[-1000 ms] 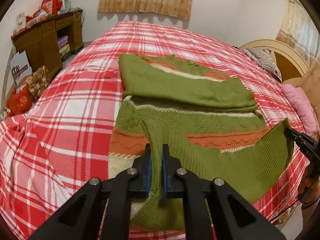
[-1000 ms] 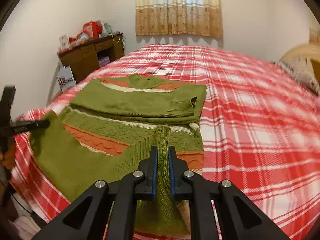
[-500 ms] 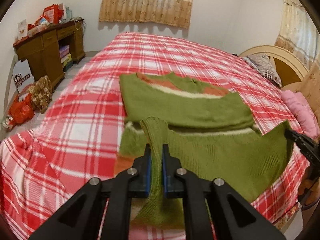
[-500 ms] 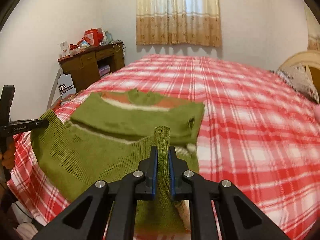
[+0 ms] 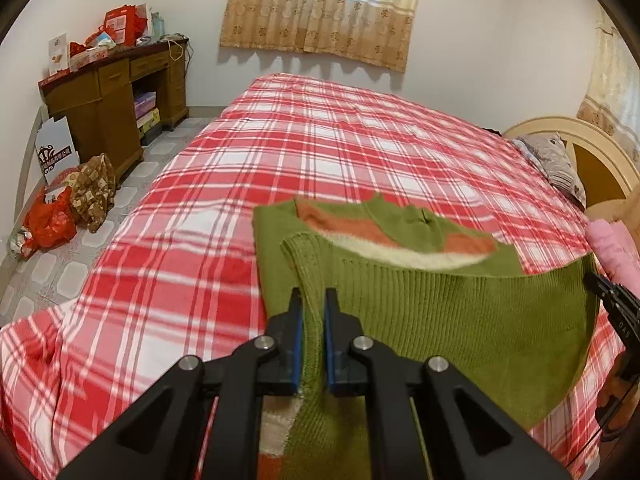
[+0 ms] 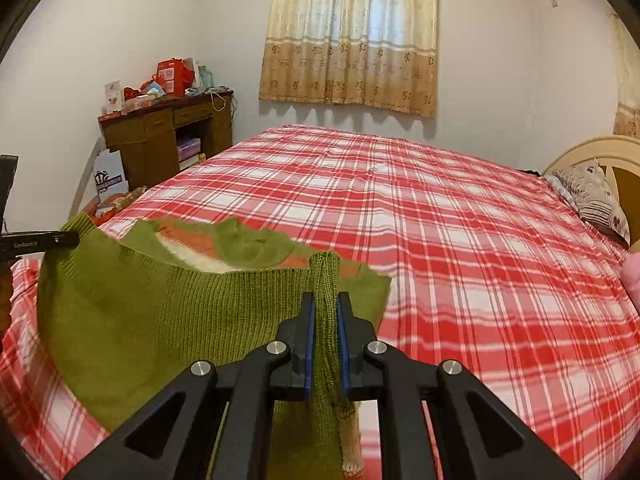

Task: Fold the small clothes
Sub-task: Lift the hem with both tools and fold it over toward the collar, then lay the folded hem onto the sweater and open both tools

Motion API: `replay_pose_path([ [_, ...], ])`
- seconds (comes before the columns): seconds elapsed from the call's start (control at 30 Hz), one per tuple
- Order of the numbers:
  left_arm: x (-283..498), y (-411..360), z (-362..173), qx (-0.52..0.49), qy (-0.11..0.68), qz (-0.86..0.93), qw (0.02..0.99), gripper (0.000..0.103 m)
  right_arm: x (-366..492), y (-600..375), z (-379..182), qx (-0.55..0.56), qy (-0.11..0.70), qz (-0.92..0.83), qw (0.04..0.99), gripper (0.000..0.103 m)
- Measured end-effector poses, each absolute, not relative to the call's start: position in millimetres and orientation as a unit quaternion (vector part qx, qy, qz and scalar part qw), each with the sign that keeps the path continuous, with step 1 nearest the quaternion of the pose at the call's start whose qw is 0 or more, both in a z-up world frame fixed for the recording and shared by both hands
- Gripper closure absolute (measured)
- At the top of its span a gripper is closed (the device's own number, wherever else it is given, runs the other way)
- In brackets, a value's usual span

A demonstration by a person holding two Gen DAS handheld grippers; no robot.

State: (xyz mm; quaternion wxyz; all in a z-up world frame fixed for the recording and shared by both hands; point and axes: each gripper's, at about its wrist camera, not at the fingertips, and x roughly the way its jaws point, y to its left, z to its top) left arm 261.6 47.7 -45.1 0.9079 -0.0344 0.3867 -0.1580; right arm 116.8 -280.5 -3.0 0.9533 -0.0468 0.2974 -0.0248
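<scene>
A green knit sweater point(image 5: 460, 312) with orange and cream bands lies on the red plaid bed point(image 5: 320, 152). Its ribbed bottom hem is lifted and stretched between both grippers, covering most of the folded body behind. My left gripper point(image 5: 313, 300) is shut on the hem's left corner. My right gripper point(image 6: 326, 304) is shut on the hem's right corner of the sweater point(image 6: 168, 308). Only the neck and upper bands still show past the raised hem. Each gripper's tip appears at the edge of the other view.
A wooden desk point(image 5: 116, 96) with red bags on top stands by the left wall. Bags point(image 5: 52, 220) lie on the tiled floor beside the bed. Pillows point(image 5: 556, 164) and a pink cloth point(image 5: 616, 248) sit by the headboard at right. A curtained window point(image 6: 352, 36) is behind.
Both grippers carried the hem up and forward over the sweater. The lower patterned bands, visible a second ago, are now covered by the raised hem.
</scene>
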Motion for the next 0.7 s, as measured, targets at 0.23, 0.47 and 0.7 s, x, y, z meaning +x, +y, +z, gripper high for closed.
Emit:
replay_pose_path([
  [0.23,317.1,33.7,-47.3,-0.042,0.392,-0.148,0.907,0.094,186.3,-292.4,-7.8,-0.065,0.301,-0.037,0.951,0.095],
  [0.47,379.5,14.0,-59.8,-0.035,0.388,-0.119,0.913,0.094,257.7,-310.0,-34.6,-0.075,0.309,-0.074,0.945,0.095],
  [0.7,414.0,-7.9,-121.8,0.044,0.420,-0.022,0.906,0.093,289.2,-326.8,-100.7,-0.084,0.387,-0.112,0.911,0.094],
])
